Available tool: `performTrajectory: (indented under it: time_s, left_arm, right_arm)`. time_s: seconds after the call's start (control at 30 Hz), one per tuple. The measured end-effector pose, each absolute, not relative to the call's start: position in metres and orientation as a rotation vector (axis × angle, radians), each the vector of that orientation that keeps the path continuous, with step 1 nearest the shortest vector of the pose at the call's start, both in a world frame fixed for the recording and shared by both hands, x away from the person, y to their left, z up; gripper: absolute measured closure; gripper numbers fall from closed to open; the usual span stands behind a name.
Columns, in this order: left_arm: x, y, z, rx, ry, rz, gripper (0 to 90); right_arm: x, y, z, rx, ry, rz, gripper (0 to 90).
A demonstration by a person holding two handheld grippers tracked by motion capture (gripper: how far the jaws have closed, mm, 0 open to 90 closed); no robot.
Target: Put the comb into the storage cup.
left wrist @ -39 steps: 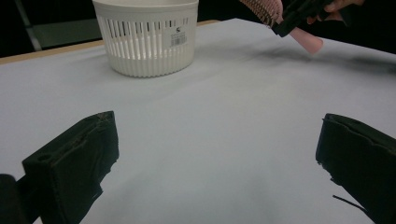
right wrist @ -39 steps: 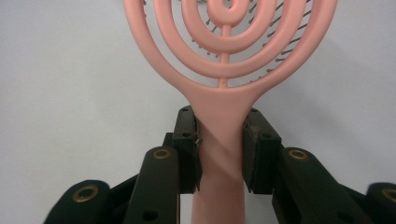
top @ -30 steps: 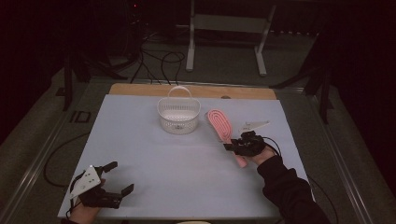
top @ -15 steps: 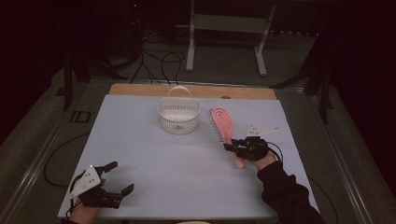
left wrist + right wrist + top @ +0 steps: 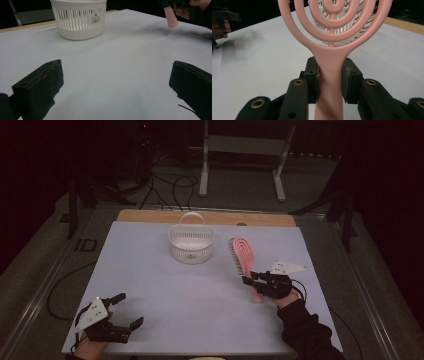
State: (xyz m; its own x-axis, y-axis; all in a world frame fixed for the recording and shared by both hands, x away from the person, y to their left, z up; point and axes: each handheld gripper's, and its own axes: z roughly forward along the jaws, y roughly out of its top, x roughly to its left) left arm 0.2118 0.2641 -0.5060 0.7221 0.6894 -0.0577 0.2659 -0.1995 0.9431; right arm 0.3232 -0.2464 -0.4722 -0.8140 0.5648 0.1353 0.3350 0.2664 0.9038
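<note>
Gripping pink brush handle, right claw clamped; brush pointed toward basket, up-left. Left claw open, idle, farther.

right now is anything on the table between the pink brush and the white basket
Nothing visible. The right gripper is shut on the handle of the pink brush, and in the high view only bare table lies between it and the white basket. The left gripper rests open, far off at the near corner.
</note>
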Motion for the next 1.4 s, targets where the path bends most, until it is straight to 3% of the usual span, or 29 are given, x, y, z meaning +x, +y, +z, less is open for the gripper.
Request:
performTrajectory:
  time_s: [0.83,1.4]
  left_arm:
    - [0.212,0.264,-0.507,1.783,0.758,0.457,0.2]
    - [0.216,0.262,-0.506,1.79,0.779,0.444,0.2]
  right_arm:
    - [0.288,-0.268,-0.472,0.862,2.096,1.635,70.2]
    - [0.289,-0.267,-0.475,0.911,2.065,1.571,70.1]
